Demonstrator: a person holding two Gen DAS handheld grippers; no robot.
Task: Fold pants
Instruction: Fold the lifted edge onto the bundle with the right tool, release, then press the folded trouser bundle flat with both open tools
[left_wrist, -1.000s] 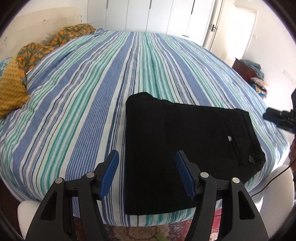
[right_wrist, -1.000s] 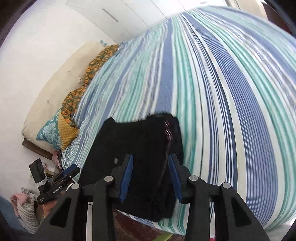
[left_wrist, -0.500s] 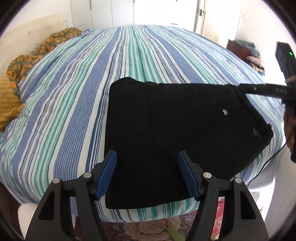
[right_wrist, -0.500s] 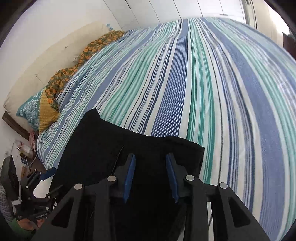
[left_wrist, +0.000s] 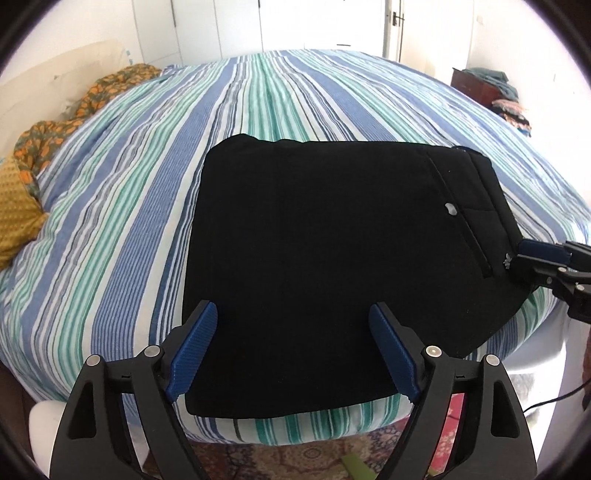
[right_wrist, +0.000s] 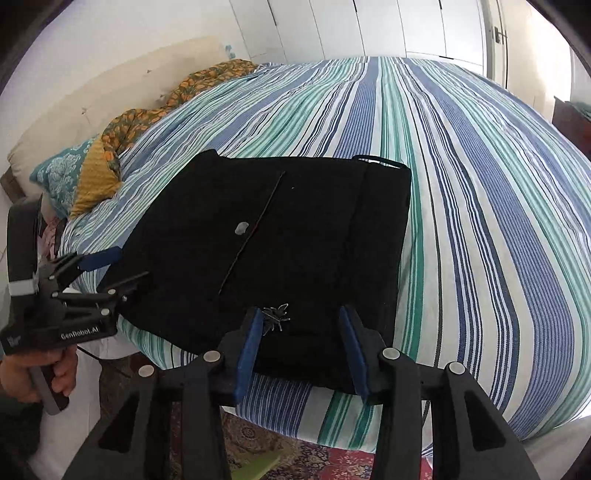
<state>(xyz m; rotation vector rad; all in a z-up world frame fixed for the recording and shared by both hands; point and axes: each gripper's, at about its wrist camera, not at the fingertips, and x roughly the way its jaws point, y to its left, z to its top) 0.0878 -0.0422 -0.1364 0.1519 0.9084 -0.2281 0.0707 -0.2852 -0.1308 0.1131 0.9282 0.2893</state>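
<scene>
Bedspread (left_wrist: 155, 206), striped blue and green, fills my view; black pants (left_wrist: 332, 258) lie folded flat at its near edge. My left gripper (left_wrist: 291, 354) hangs spread wide over their near left side, my right gripper (right_wrist: 301, 349) parted above the embroidered logo (right_wrist: 275, 316).

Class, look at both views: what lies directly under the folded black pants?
The black pants rest on the striped bedcover, which shows all round them. The cover beneath and any inner folded layers are hidden. Both claws, left and right, are open.
</scene>
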